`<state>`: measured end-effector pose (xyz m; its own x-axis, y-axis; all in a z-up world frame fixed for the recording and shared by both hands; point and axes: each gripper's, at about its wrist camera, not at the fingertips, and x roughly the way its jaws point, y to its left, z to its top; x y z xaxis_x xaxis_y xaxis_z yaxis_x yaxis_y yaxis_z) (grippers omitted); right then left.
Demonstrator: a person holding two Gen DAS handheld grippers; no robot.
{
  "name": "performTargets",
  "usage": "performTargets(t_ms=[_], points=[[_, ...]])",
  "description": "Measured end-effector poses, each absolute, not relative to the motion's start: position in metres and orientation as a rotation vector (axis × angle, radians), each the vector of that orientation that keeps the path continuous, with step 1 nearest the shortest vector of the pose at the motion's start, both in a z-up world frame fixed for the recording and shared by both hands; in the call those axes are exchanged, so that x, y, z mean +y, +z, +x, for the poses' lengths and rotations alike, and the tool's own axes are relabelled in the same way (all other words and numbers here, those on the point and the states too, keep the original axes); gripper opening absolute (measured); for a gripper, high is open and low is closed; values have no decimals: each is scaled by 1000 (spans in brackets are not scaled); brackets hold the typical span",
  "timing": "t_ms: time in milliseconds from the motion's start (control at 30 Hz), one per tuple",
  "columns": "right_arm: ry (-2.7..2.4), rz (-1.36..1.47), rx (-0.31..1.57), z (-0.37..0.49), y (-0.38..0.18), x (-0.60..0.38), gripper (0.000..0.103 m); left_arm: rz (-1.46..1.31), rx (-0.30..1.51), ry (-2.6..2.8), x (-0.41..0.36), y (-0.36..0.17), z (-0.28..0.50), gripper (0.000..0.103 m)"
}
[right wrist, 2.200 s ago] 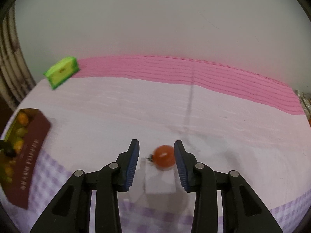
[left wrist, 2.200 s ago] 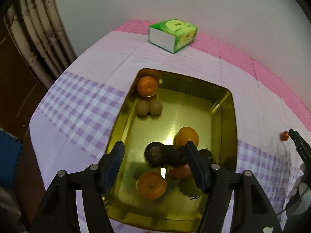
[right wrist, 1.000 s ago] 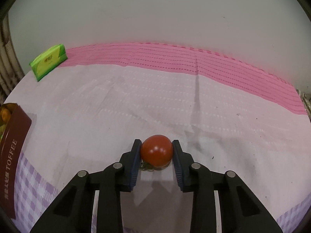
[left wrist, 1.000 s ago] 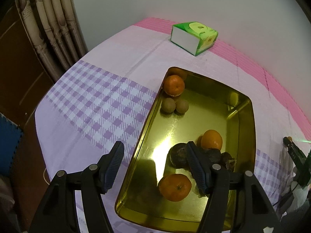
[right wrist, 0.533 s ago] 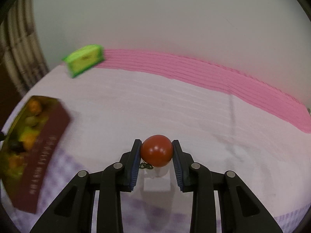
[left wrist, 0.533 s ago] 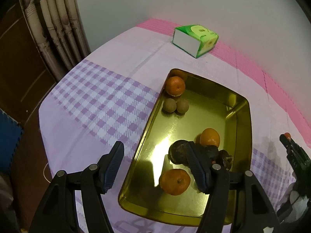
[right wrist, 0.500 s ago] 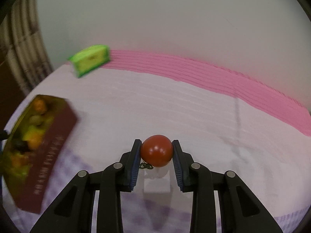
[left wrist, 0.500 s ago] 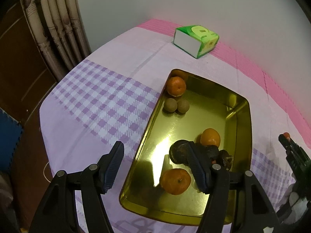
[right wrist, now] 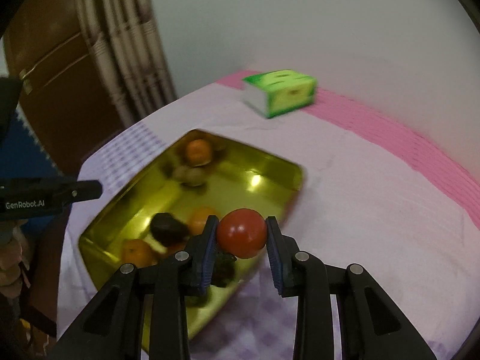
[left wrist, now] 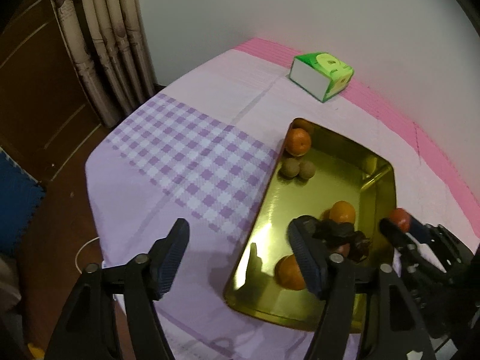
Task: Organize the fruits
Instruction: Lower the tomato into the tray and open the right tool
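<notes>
A gold metal tray [left wrist: 379, 177] [right wrist: 288, 177] lies on the clothed table and holds oranges [left wrist: 297, 142] [right wrist: 198, 151], two brown round fruits [left wrist: 290, 168] and dark fruits [left wrist: 339, 229] [right wrist: 166, 228]. My right gripper [right wrist: 241, 234] is shut on a red tomato [right wrist: 241, 232] [left wrist: 399, 219] and hovers at the tray's near right edge. My left gripper [left wrist: 238, 249] hangs over the tray's left rim and the checked cloth; its jaws are opening and nothing is between them.
A green and white tissue box [left wrist: 322, 79] [right wrist: 280, 91] stands at the back near the pink strip of cloth. Curtains [left wrist: 102, 39] and a brown door stand past the table's left edge. The floor shows a blue mat [left wrist: 15, 198].
My right gripper has carried the tomato leftward from the bare cloth to the tray's edge. My left gripper has drawn back and left from the tray, and its jaws stand slightly wider.
</notes>
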<state>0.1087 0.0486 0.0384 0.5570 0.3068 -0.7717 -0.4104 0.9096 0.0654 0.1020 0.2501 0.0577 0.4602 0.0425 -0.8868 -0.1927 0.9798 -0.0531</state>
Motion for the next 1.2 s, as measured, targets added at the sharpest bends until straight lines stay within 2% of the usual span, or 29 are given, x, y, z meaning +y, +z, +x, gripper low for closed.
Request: performTargets(t_ms=[400,433,467,500,567,600,667,833,1200], points=[[422,-137,968,112,14,64,34,-64,1105,109,230,51,93,68],[417,-135,969,111,15,63,38,-59,1108,107,228,50,92,68],[416,-134,972,110,17,62,48,-54,1108,105,226,50,91,68],[423,-134,967,108,19,63,54,-50,1109,104,226,49,90,68],[430,-144,950,102,26,65,72,-44,1114,103,223,48,89,68],[427,-155,941,98,29,66,75,-43,1114,98,222,48,88,68],[410,-163,927,90,36,65,87,-39,1113,99,220,49,86,68],[379,-166,955,72,40,55,95,-16,1115,88,212,49,82,68],[368,-160,1010,44,32,37,95,22,1126,48,186,46,75,69]])
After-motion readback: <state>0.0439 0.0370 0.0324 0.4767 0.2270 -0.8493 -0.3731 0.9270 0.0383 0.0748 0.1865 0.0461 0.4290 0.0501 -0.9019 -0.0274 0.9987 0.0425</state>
